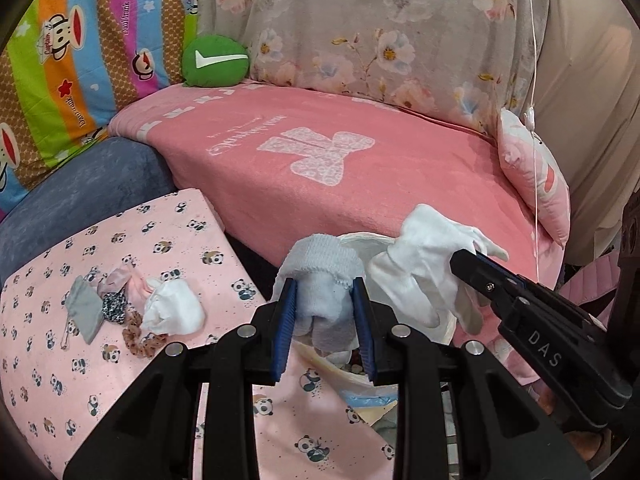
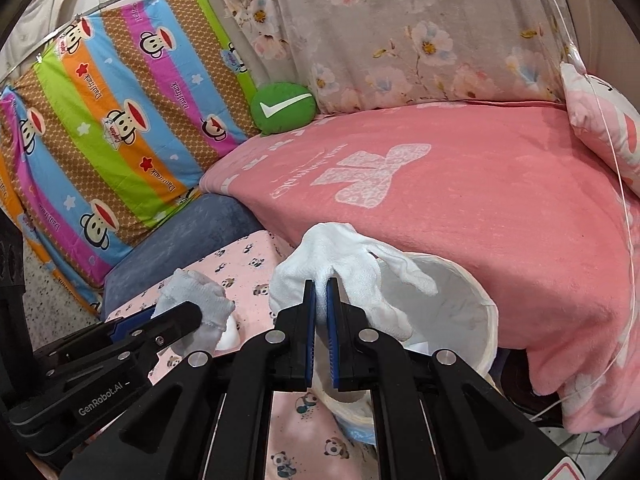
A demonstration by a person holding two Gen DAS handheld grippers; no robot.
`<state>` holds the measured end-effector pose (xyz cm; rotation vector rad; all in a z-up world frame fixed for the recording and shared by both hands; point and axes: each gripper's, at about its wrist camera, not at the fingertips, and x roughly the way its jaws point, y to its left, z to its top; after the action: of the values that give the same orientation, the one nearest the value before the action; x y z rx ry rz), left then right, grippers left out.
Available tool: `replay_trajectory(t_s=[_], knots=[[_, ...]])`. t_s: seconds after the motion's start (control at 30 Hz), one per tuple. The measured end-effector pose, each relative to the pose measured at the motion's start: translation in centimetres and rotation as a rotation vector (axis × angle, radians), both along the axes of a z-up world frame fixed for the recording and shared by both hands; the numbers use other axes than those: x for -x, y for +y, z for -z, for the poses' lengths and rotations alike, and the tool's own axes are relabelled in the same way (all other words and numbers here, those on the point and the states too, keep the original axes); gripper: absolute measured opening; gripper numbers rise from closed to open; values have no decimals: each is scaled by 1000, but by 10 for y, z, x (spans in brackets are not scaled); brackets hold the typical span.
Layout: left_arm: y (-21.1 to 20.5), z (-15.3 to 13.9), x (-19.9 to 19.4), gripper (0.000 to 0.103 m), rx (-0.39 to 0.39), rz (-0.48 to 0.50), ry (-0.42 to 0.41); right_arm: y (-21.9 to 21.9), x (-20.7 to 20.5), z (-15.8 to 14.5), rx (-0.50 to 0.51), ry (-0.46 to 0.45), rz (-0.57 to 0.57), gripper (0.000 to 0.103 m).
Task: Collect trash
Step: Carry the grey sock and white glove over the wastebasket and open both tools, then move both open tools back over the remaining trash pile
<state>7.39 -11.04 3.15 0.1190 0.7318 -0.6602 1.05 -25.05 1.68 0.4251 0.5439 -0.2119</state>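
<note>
Left tool (image 1: 325,322) pinches a grey sock (image 1: 322,280) between its blue pads, jaws narrow, sock bunched and sticking up above the tips. Right tool (image 2: 321,312) nearly closed on a white glove (image 2: 340,264), glove fingers drooping over the mouth of a white bin (image 2: 490,320). Bin is tilted, mouth toward the camera, right against the edge of a pink blanket (image 1: 360,168) on the sofa. Both tools near each other above the panda-print cloth (image 1: 48,360). On that cloth, left of the left tool: small pile of rags and scraps (image 1: 132,304). Green check-mark cushion (image 1: 216,62) at the back.
</note>
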Motion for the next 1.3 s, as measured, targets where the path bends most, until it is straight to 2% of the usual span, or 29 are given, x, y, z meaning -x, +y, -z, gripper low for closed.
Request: replay_trajectory(t_s=[0.3,0.73,0.8,0.83,0.93,1.03,1.3], knots=[[-40,16,6,28,-45,41,23,-34,7,16,-22,22,38,7],[-64,30,11,31,-66,58,51,-57,12,31,-48,42,58,7],[-66,32,10,38,-72,49,49,-58,11,32,-47,47,58,8],[-66,33,9,48,-77,41,48,-59,10,33,-45,48,61,11],[-63,32,6,69,-70,7,31,-59,3,35,-36,52,62,13],[-59,33,3,73,-77,-20,20,-60,1,37,-35,51,65,24],[-46,38,2,73,-84,-61,31,-56,6,41,-31,60,58,32]])
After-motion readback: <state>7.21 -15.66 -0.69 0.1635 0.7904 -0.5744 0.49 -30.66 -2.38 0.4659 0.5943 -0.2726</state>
